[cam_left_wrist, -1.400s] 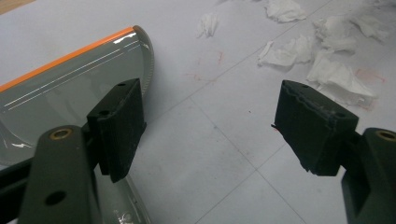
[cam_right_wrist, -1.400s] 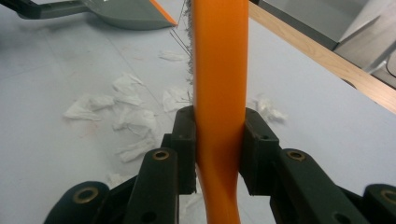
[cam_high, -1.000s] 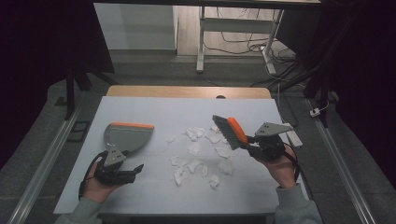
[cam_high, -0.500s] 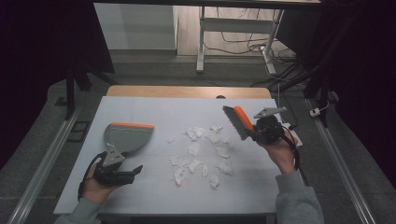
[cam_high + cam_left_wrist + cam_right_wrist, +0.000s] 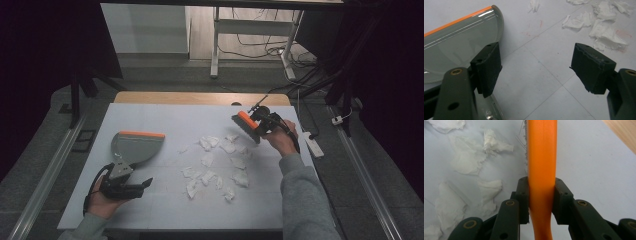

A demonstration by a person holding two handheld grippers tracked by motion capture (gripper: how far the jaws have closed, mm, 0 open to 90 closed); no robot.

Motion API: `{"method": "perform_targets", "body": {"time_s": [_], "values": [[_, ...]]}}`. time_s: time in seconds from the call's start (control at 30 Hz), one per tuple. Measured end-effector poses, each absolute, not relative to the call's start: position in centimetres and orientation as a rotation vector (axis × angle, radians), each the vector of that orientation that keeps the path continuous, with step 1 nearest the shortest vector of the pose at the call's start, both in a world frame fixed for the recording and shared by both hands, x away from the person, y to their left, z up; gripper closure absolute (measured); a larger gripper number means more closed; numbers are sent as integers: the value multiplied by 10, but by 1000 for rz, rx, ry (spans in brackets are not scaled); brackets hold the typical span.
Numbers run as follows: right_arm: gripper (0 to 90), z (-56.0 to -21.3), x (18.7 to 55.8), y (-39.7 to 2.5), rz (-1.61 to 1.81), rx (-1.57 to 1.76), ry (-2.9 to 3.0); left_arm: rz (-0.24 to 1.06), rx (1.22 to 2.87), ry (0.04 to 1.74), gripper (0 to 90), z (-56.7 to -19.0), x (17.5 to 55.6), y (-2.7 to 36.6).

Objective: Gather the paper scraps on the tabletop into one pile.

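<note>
A grey dustpan (image 5: 136,146) with an orange front lip lies at the table's left; in the left gripper view the dustpan (image 5: 454,42) sits just left of my jaws. My left gripper (image 5: 142,185) (image 5: 537,67) rests by the pan's handle, open, with only bare table between its jaws. My right gripper (image 5: 263,119) (image 5: 541,200) is shut on the orange handle of a brush (image 5: 245,126) (image 5: 541,155). It holds the brush at the far right edge of the white paper scraps (image 5: 216,161) (image 5: 466,162) strewn across the table's middle.
The white table top (image 5: 165,120) has a wooden strip (image 5: 200,98) along its far edge. Behind it stand a metal frame (image 5: 215,45) and cables on the floor. A white power strip (image 5: 311,142) lies off the right edge.
My right gripper has carried the brush away from me and to the right, turning it, to the scraps' far right edge. The left gripper and dustpan have stayed put.
</note>
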State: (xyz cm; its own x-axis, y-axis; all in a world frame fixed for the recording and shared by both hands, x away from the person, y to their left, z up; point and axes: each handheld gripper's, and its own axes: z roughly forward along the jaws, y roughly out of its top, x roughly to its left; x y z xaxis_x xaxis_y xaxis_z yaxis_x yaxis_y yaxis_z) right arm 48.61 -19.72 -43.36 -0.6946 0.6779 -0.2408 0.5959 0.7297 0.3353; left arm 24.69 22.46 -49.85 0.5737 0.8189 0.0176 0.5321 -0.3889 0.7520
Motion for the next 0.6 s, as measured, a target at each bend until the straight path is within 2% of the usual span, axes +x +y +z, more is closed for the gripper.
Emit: {"method": "perform_targets", "body": {"time_s": [0.23, 0.6], "values": [[701, -444, 493, -182, 260, 949, 2640, 516, 2082, 1073, 251, -498, 246, 225], [703, -446, 470, -157, 245, 809, 2775, 516, 2095, 1070, 251, -499, 246, 223]]}}
